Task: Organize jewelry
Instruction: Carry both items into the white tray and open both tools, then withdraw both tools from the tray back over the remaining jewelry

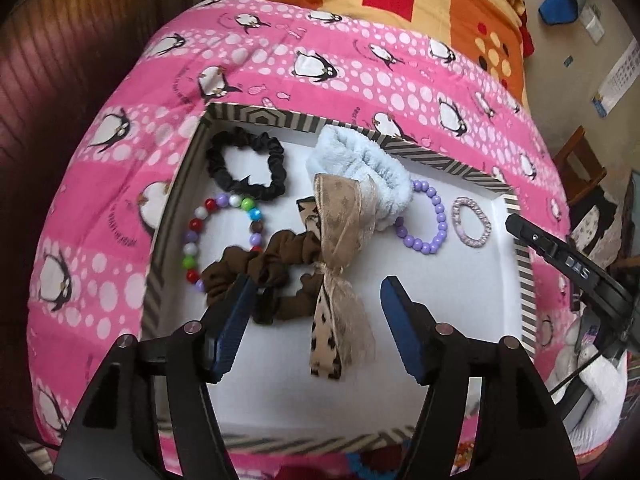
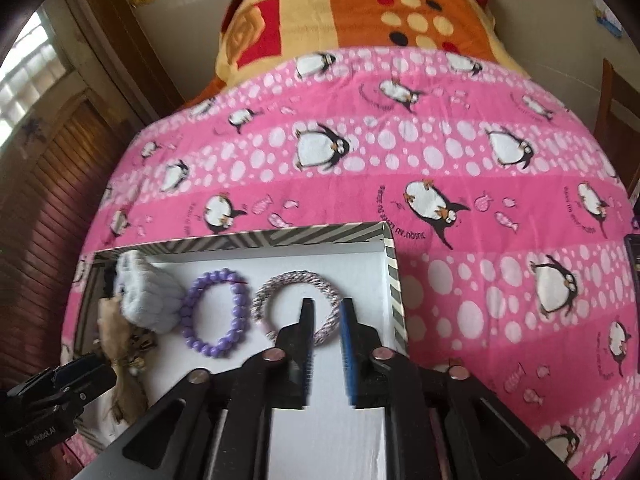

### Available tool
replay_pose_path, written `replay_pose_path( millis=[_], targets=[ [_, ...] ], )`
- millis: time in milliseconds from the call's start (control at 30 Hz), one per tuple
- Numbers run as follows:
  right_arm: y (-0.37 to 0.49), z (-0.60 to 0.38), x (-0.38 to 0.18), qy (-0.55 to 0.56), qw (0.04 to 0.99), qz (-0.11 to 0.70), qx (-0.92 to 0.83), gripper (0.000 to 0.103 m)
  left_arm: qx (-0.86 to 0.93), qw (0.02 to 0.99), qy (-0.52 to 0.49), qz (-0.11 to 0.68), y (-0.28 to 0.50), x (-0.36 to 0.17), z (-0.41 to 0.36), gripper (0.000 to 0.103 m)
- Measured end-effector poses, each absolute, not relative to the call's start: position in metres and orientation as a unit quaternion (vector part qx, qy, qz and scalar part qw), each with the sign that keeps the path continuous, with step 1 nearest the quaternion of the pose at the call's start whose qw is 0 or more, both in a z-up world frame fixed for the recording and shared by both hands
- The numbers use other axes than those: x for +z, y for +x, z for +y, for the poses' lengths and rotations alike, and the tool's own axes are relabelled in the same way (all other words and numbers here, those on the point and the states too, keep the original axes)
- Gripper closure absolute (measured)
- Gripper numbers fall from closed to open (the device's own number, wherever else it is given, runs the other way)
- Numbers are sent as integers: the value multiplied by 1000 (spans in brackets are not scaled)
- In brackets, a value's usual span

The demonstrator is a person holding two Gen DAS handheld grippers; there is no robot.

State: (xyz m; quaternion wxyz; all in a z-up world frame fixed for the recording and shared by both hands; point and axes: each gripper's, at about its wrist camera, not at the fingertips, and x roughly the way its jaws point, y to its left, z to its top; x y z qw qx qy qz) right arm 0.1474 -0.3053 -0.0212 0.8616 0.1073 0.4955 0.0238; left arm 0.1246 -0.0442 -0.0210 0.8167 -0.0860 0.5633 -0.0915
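A white tray with a striped rim [image 1: 524, 276] lies on the pink penguin bedspread. In it lie a black scrunchie [image 1: 246, 164], a multicolour bead bracelet [image 1: 208, 236], a brown scrunchie [image 1: 264, 272], a beige leopard bow [image 1: 340, 276], a pale blue fluffy band [image 1: 360, 164], a purple bead bracelet [image 1: 428, 220] and a pink twisted ring bracelet [image 1: 472, 222]. My left gripper [image 1: 318, 292] is open and empty, its left finger over the brown scrunchie. My right gripper [image 2: 328, 306] is open a little, empty, above the pink twisted bracelet [image 2: 288, 284], beside the purple bracelet [image 2: 218, 312] inside the tray [image 2: 394, 276].
The pink bedspread [image 2: 480, 184] spreads wide to the right of the tray. An orange and yellow blanket [image 1: 420, 4] lies at the far end. A wooden wall [image 1: 60, 60] is on the left. The right gripper's body [image 1: 568, 264] shows at the tray's right edge.
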Motion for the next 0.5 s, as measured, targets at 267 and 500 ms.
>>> replay_pose_path(
  millis=[267, 500],
  targets=[
    [98, -287, 11, 107, 878, 464, 49, 61, -100, 824, -109, 547, 96, 2, -25, 37],
    [43, -273, 20, 96, 885, 453, 57, 61, -105, 828, -126, 537, 64, 19, -13, 37]
  ],
)
